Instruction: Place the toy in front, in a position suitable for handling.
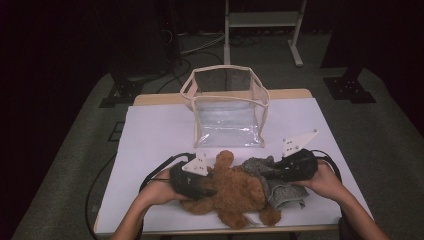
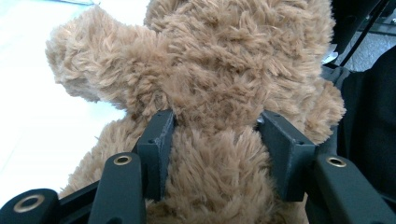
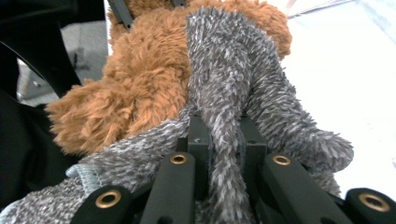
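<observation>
My left gripper [image 2: 215,135] is clamped round the teddy bear [image 2: 219,70], hand low on the desk [image 1: 150,135]. Right gripper [image 3: 225,140] points inward, pinching the grey fuzzy garment [image 3: 233,79].

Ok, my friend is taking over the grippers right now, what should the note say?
Left gripper: shut on the teddy, squeezing its body.
Right gripper: shut on a fold of the grey cloth.
Teddy lies near the table's front edge; the cloth lies against its right side, partly on it.
The clear bag stands open behind them with nothing seen inside.
Done: both things gripped.
Left: probably lifting them into the bag.
</observation>
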